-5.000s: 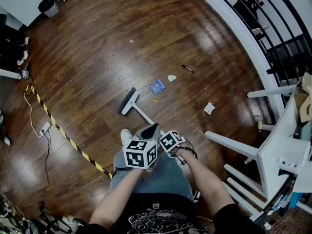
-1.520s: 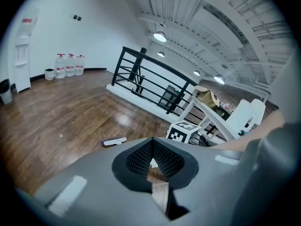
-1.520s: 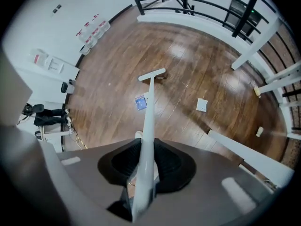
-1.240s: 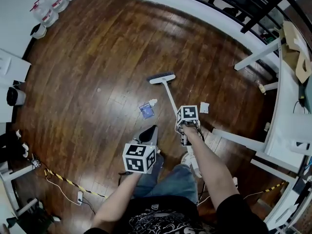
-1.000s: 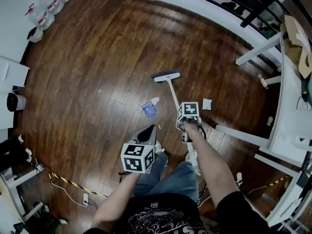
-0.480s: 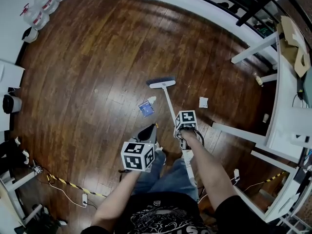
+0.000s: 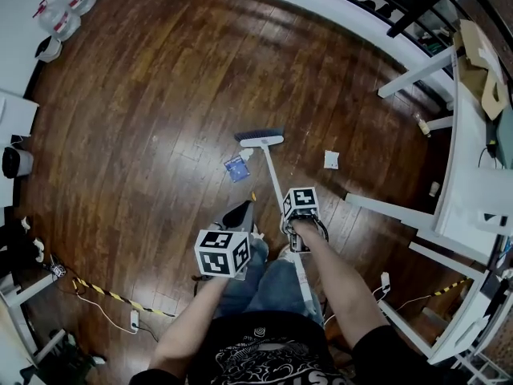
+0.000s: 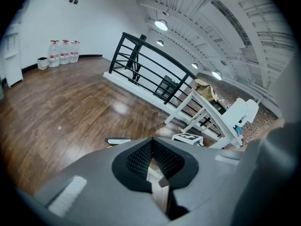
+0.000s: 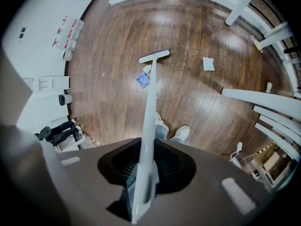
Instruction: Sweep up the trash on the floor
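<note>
The broom (image 7: 261, 139) has slid in beside the blue packet (image 7: 235, 168), right gripper (image 9: 146, 166) clamping its handle, left gripper (image 8: 153, 161) pinching the dustpan (image 7: 240, 212), and the bristles may skate over that flat packet.

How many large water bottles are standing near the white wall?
3. They stand in a row along the white wall: left bottle, middle bottle, right bottle, beside a small bin. More may stand outside the view.

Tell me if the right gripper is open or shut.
Shut: the right gripper clamps the white broom handle between its jaws.
</note>
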Motion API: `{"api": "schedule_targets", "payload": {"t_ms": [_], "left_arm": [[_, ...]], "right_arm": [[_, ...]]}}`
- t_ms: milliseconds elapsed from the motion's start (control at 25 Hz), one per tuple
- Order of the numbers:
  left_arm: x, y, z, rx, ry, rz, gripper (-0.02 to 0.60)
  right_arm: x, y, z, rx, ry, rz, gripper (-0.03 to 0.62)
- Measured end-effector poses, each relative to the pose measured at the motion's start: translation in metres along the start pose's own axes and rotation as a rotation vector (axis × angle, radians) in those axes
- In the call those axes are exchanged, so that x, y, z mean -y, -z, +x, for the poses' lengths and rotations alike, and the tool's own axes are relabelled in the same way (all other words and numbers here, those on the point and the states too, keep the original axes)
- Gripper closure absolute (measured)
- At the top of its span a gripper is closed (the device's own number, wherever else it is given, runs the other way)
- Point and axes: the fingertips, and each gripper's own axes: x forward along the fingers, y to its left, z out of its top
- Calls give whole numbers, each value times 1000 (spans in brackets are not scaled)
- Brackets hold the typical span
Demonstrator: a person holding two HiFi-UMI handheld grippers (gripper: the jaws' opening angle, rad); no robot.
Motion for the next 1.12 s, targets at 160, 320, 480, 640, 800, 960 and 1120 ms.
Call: {"api": "schedule_targets", "payload": {"t_ms": [160, 320, 480, 640, 800, 960, 1120], "left_arm": [[7, 11, -4, 1, -1, -16, 575], [14, 23, -8, 8, -3, -19, 575], [19, 36, -16, 18, -7, -26, 575], [27, 50, -25, 21, -7, -33, 575], [34, 62, -32, 26, -6, -35, 575], [40, 71, -40, 37, -8, -39, 575], [48, 80, -45, 46, -5, -46, 575]], "right_arm": [[6, 21, 5, -21, 3, -8, 507], [10, 39, 13, -38, 0, -15, 507], [12, 62, 23, -55, -2, -21, 505], [15, 83, 28, -63, 1, -31, 505], [20, 100, 31, -64, 3, -37, 506], [26, 116, 32, -67, 12, -45, 507], [34, 135, 34, -77, 32, -64, 507]]}}
